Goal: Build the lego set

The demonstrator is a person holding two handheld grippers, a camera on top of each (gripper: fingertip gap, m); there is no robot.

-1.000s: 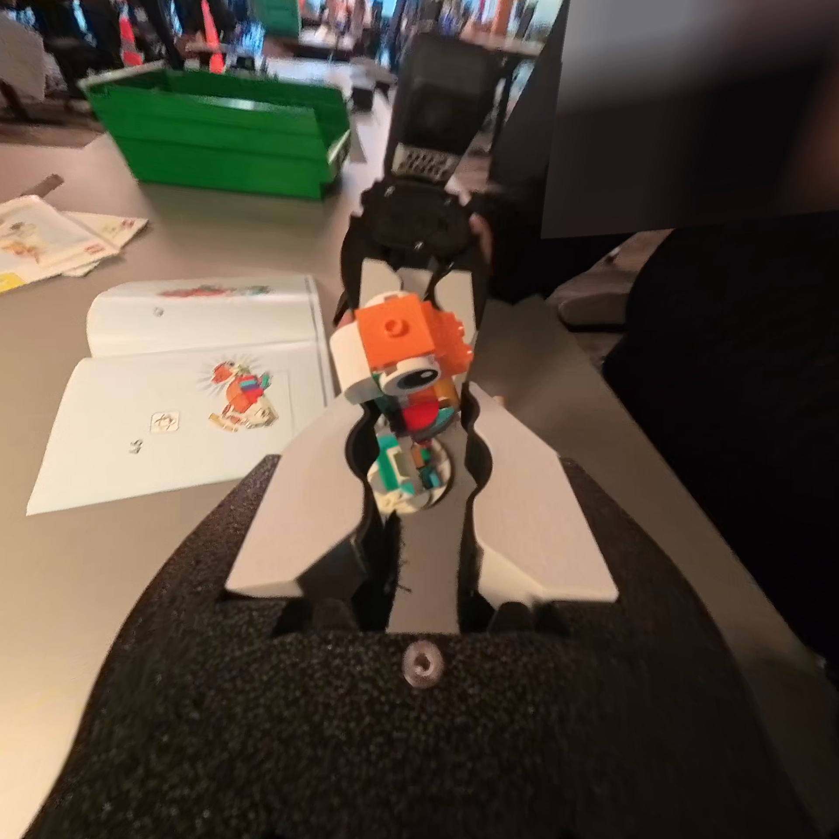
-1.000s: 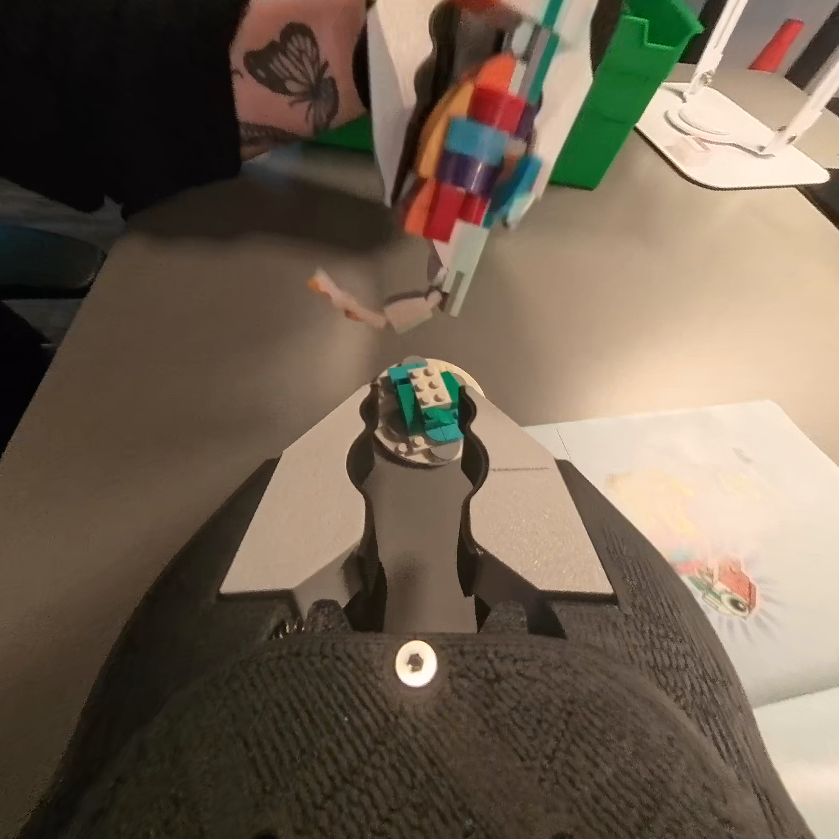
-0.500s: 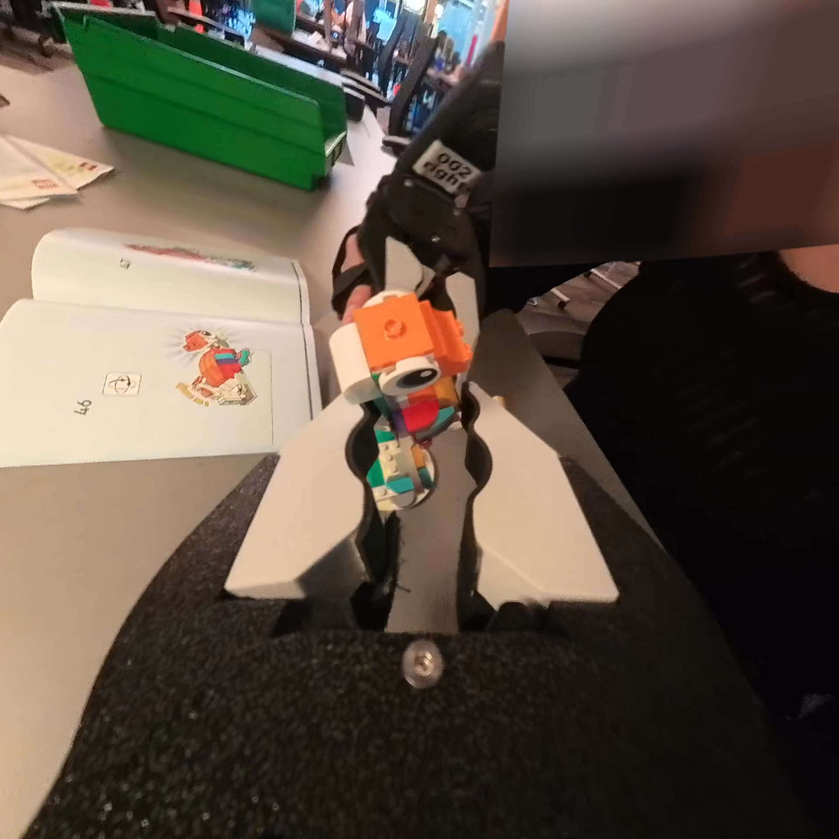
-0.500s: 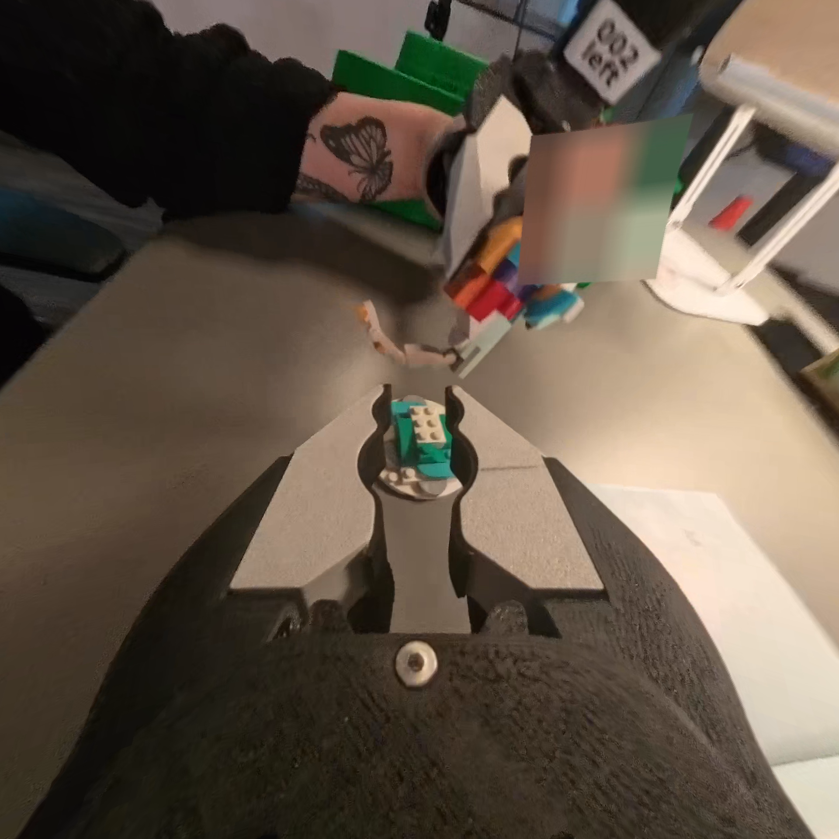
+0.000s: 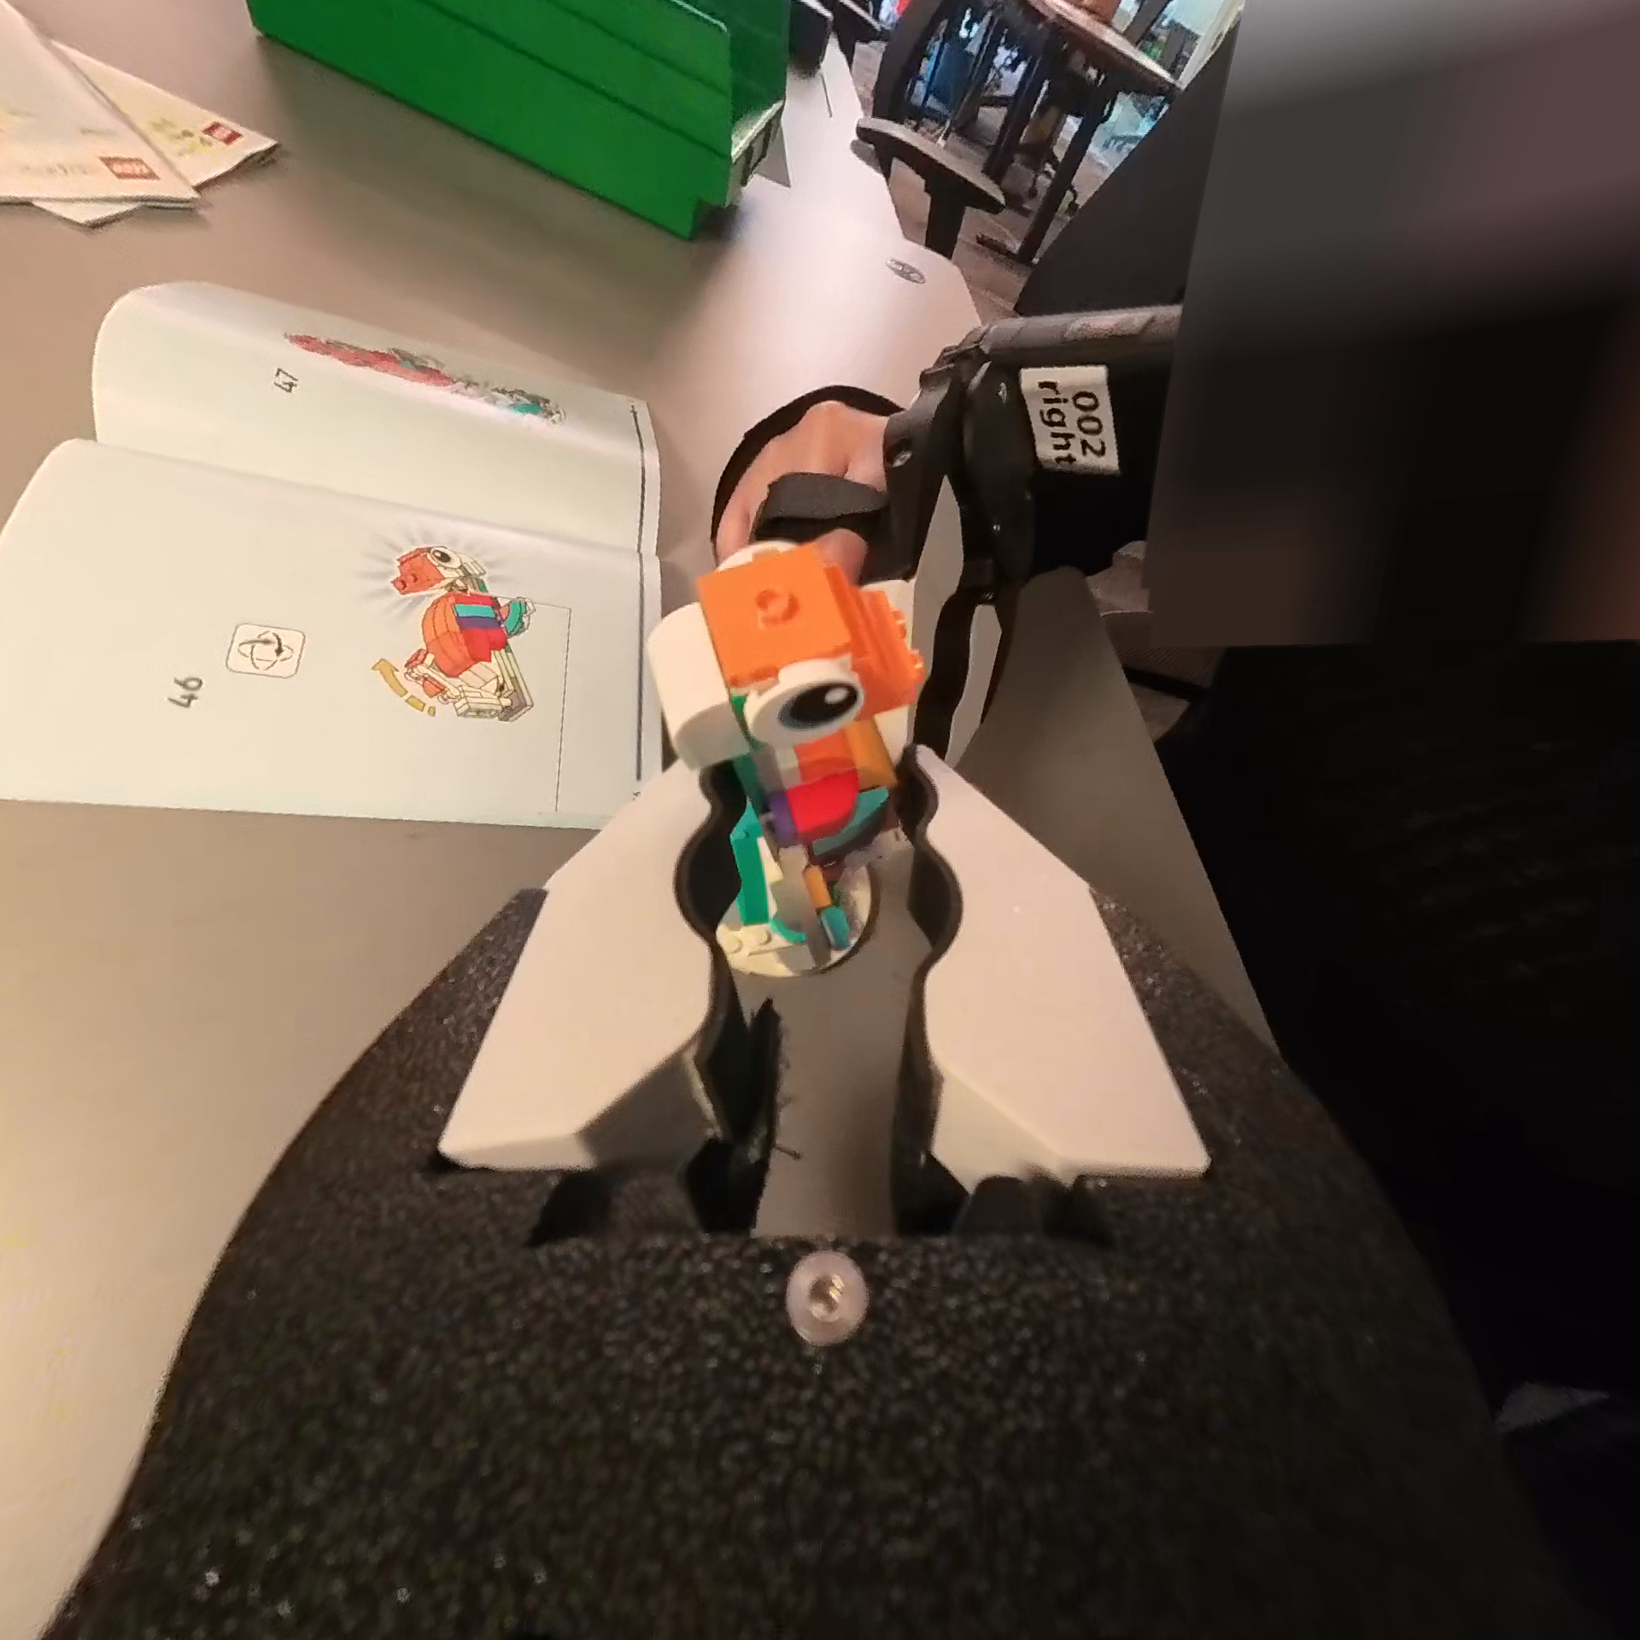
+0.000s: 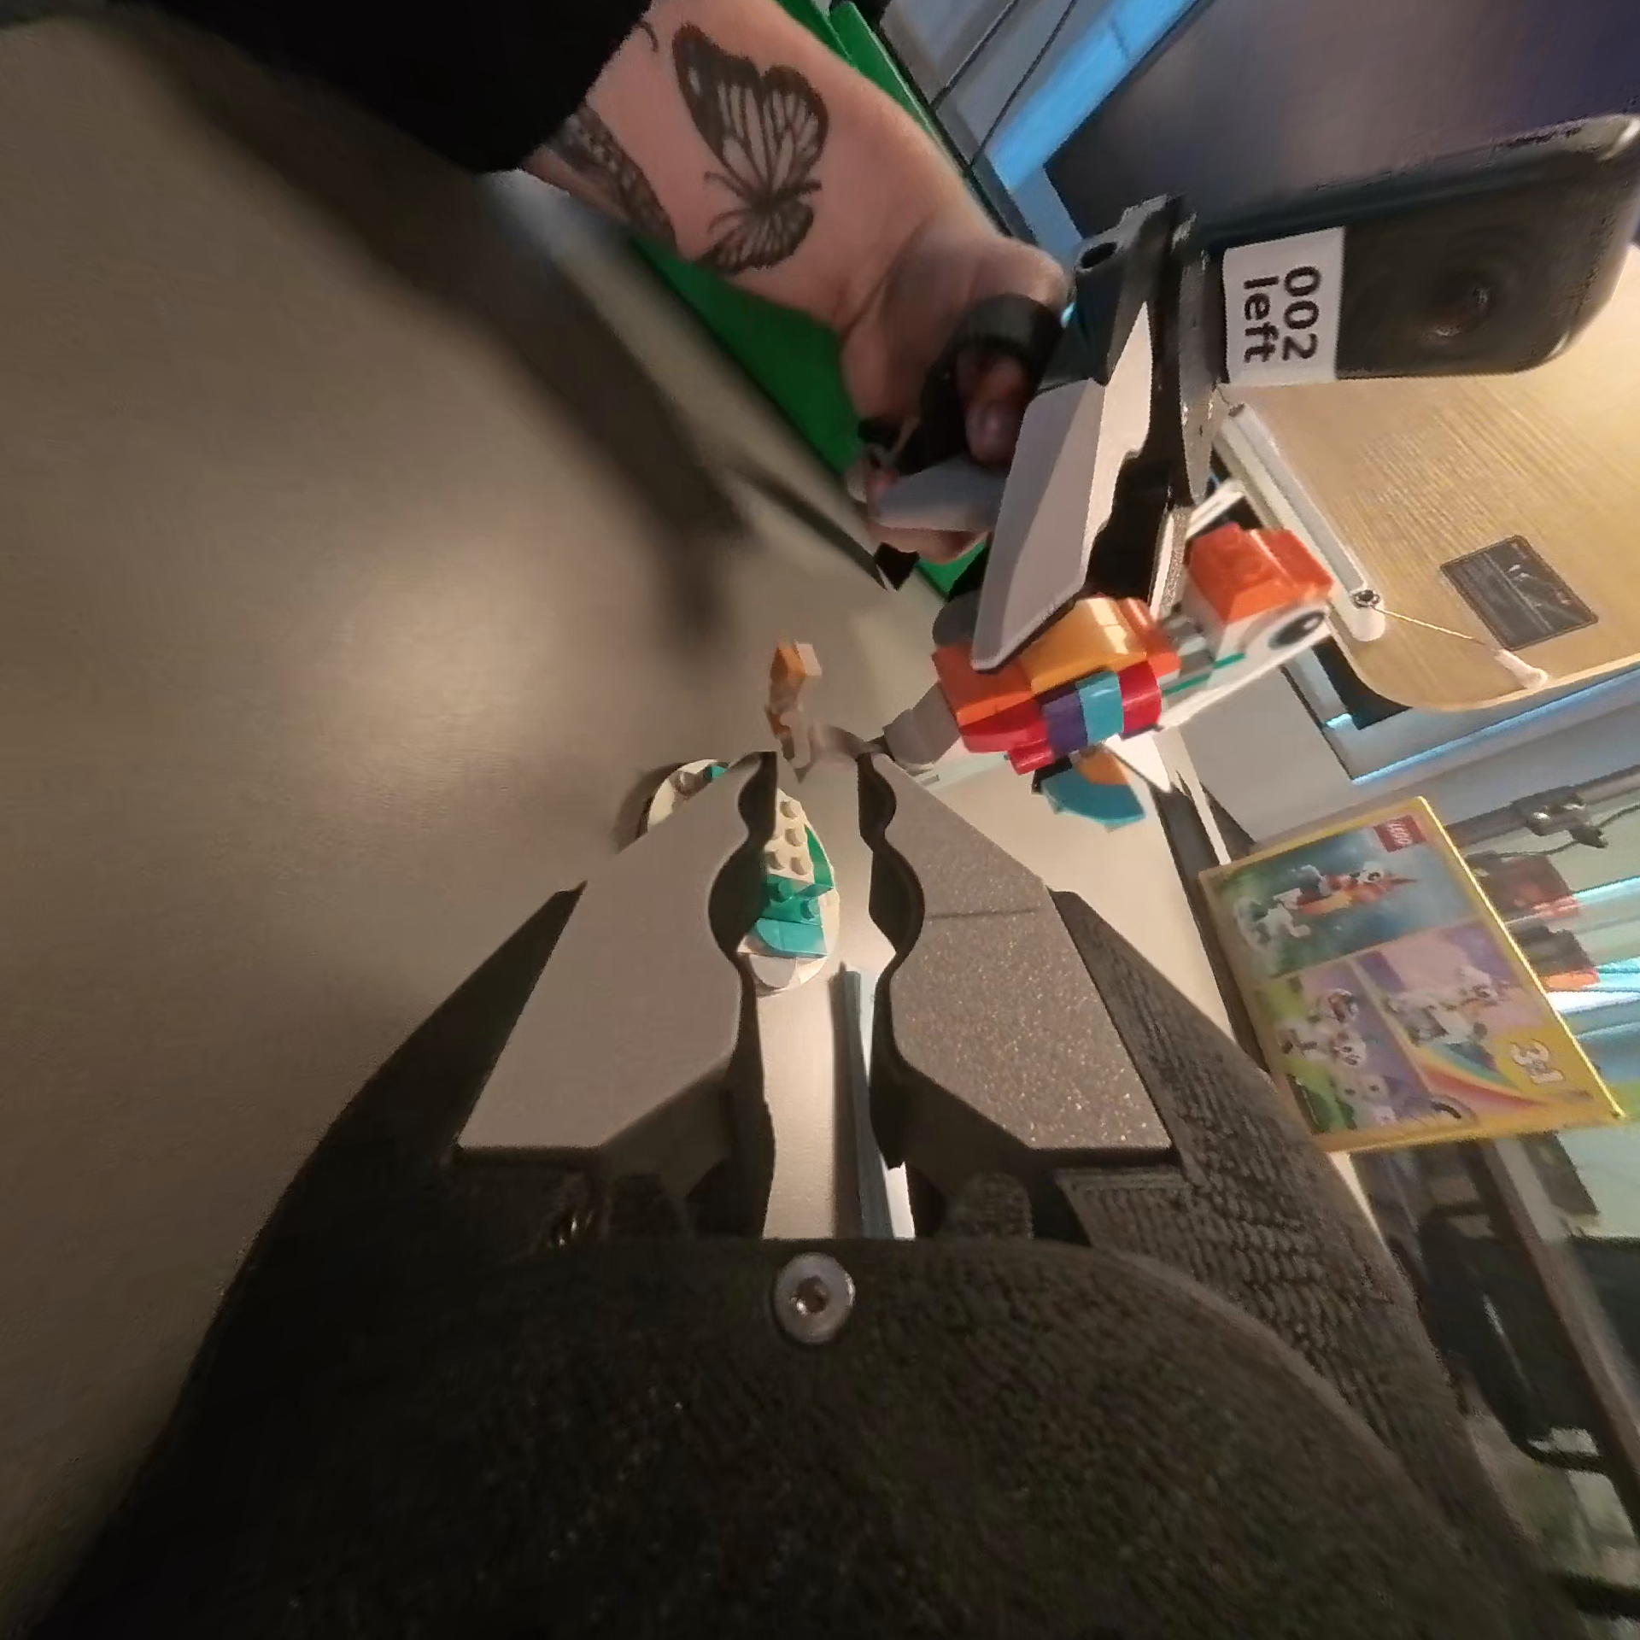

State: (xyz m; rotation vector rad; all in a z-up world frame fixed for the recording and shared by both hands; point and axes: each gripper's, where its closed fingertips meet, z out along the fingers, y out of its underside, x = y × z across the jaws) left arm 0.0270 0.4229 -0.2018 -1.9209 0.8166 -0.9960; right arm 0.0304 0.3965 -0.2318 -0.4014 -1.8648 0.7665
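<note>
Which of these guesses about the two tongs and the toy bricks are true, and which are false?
1. The left tongs grip a colourful brick figure with an orange head and one big eye. True.
2. The right tongs hold nothing. False: they are shut on a small round base topped with teal and white bricks.
3. An open booklet lies on the table. True.
4. The green bin is red. False: it is green.
5. The figure is already joined to the base. False: in the right wrist view they are apart.
</note>
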